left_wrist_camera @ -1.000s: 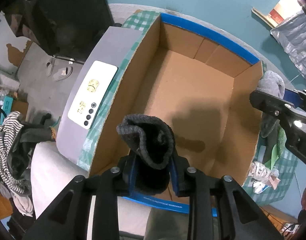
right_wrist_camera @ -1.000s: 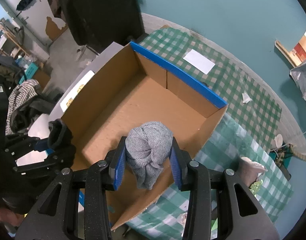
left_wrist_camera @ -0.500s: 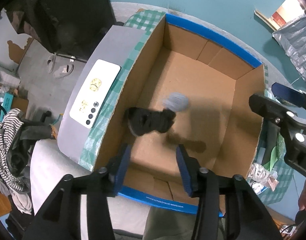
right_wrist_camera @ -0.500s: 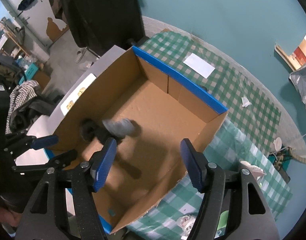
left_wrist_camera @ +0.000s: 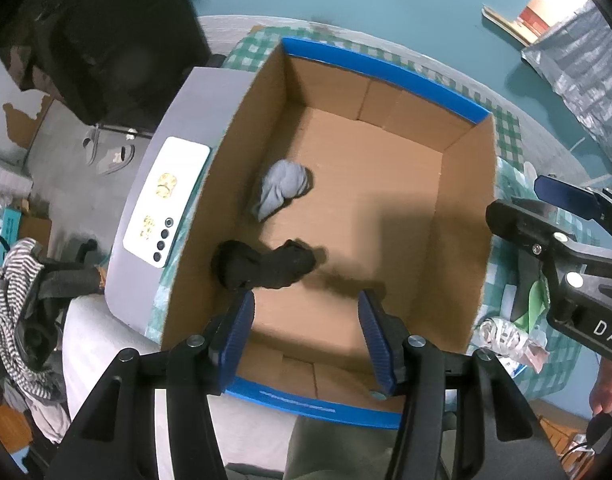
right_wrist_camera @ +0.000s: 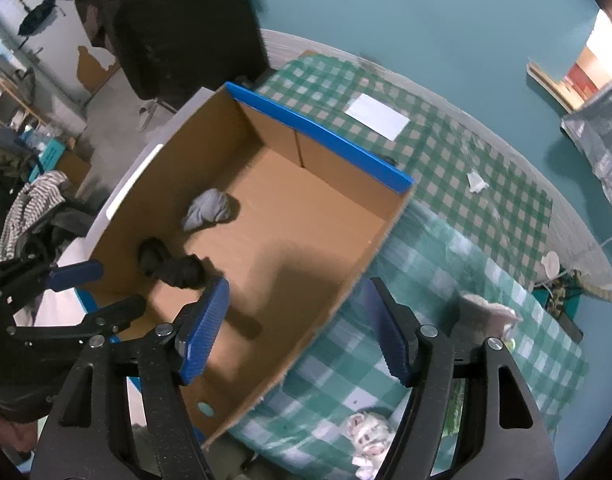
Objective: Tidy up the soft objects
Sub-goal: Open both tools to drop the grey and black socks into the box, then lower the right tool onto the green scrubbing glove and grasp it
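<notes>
An open cardboard box point(left_wrist_camera: 458, 208) with blue-taped rims stands on the checked table. On its floor near the left wall lie a rolled grey sock point(left_wrist_camera: 282, 190) and a black sock point(left_wrist_camera: 262, 266). The right wrist view shows the grey sock point(right_wrist_camera: 208, 208) and the black sock point(right_wrist_camera: 170, 264) too. My left gripper point(left_wrist_camera: 306, 306) hangs over the box's near end. Its jaws are opening and nothing is between them. My right gripper point(right_wrist_camera: 296, 286) hovers above the box's right wall point(right_wrist_camera: 346, 272), jaws also opening and empty.
A grey appliance with a white panel point(left_wrist_camera: 166, 196) sits against the box's left side. On the green checked cloth point(right_wrist_camera: 466, 184) lie a white paper point(right_wrist_camera: 376, 116), a pale soft item point(right_wrist_camera: 486, 308) and crumpled wrappers point(right_wrist_camera: 366, 432). Striped clothes point(left_wrist_camera: 14, 280) are piled at far left.
Both grippers opened and let go. The black sock and the grey sock fell onto the box floor. The right gripper shifted right, over the box wall.
</notes>
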`<state>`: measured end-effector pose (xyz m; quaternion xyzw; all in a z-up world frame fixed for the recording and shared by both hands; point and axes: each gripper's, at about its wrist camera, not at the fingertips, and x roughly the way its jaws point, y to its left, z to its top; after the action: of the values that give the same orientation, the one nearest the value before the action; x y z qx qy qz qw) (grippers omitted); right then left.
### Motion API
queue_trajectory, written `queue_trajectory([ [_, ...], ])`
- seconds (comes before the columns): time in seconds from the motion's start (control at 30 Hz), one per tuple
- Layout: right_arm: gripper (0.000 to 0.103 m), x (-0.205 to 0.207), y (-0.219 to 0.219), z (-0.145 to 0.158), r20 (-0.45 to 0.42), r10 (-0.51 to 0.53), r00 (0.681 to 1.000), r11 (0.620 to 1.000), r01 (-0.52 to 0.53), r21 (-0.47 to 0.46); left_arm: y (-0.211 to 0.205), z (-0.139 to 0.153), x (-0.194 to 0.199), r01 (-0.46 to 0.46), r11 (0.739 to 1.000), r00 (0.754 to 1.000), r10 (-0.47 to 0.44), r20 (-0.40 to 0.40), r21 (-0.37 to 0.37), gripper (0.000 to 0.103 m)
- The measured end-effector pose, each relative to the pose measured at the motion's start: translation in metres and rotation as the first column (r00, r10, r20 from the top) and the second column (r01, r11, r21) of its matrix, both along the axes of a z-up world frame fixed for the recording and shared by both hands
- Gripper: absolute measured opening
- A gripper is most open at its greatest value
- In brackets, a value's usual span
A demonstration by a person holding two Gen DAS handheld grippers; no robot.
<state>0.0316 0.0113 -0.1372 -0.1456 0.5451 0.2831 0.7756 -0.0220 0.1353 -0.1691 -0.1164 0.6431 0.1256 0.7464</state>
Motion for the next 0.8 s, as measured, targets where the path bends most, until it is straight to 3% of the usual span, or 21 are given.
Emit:
queue_trajectory([
  [0.8, 0.072, 0.006, -0.107, -0.006, -0.015, -0.165, 0.986, 0.986, 0.165, -0.019, -0.061, 0.007, 0.021, 0.119, 0.993, 0.993, -0.118, 0.022, -0.005, 0.058],
])
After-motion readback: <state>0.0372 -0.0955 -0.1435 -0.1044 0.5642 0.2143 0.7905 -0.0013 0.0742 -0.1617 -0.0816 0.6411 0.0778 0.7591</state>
